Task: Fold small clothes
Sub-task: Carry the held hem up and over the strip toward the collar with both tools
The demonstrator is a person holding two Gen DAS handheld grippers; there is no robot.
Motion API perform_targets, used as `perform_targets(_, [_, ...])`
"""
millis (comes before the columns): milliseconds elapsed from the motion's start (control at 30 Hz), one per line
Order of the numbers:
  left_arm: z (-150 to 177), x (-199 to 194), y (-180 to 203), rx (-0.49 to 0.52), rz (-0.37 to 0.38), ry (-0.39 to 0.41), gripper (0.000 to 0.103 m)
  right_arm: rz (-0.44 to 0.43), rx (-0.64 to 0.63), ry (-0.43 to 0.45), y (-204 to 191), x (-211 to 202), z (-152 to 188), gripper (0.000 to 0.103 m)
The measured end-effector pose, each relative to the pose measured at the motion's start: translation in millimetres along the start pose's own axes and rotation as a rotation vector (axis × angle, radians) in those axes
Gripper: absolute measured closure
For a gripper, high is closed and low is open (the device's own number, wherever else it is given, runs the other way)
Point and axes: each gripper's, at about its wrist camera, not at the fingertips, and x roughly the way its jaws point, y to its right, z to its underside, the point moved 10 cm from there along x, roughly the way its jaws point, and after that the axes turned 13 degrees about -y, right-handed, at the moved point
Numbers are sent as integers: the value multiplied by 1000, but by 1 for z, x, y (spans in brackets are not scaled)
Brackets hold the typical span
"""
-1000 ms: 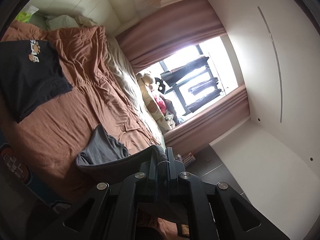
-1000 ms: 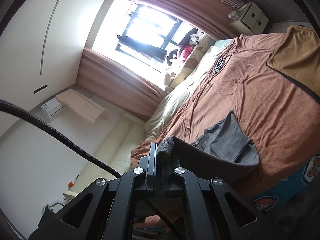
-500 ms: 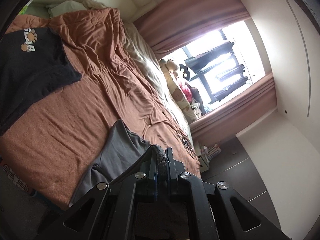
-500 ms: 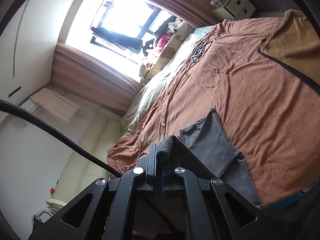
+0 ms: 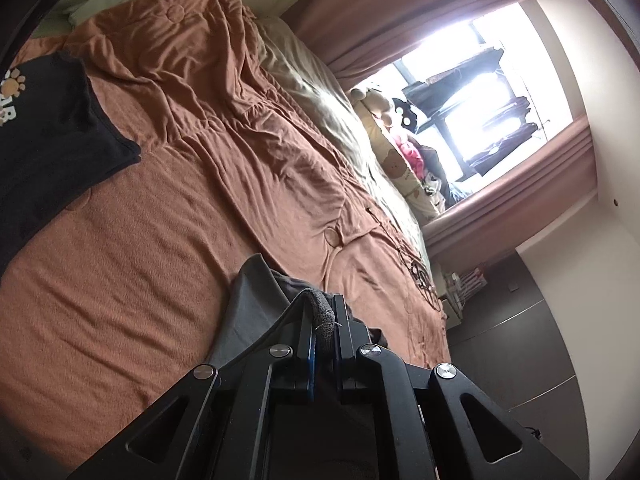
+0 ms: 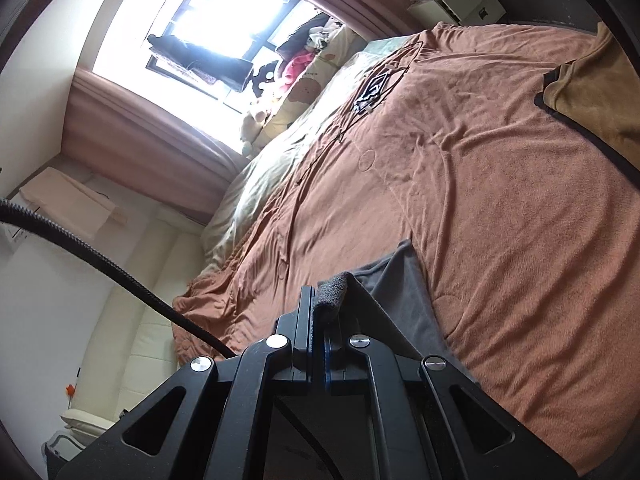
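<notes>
The wide bed under its rumpled rust-brown quilted cover [image 5: 168,208] carried everything. On it, toward the near edge, lay the small grey jersey garment [image 5: 256,304], part of it flat on the cover and part lifted, its edge drawn taut between the two tools. The left tongs [image 5: 323,320] were clenched on one bunched corner of that grey cloth, and the right tongs [image 6: 318,312] were clenched on another rolled corner [image 6: 332,288] of the same piece; in both wrist views the jaws stood pressed together with fabric squeezed between them.

As a judgement, the fold on this garment was under way, not finished: the held edge looked raised above the bed and had not yet been laid down onto the flat part. A black knitted top with a paw print [image 5: 44,136] lay near the left edge of the bed in the left view, seemingly squared off, and a tan fleece piece with dark trim [image 6: 592,100] lay at the far right corner in the right view; whether either counted as folded I could not tell.

Much was hidden. The black tool bodies covered the near part of the grey garment, so its kind and its full outline stayed unclear. The black top and the tan piece were both cut off by the lens rim.
</notes>
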Motion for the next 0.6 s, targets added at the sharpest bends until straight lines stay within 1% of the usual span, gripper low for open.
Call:
perform_targets(233, [-24, 52, -14, 24, -101, -48, 97, 70, -12, -46, 12, 50, -19, 103])
perform_targets(333, [-32, 74, -26, 21, -140, -69, 97, 100, -7, -68, 22, 71, -25, 103])
perform_targets(433, [-36, 97, -41, 17, -185, -94, 97, 143, -3, -98, 33, 91, -28, 103])
perform_targets(600, [-39, 130, -63, 22, -253, -144, 97, 183, -5, -137, 42, 117, -30, 103])
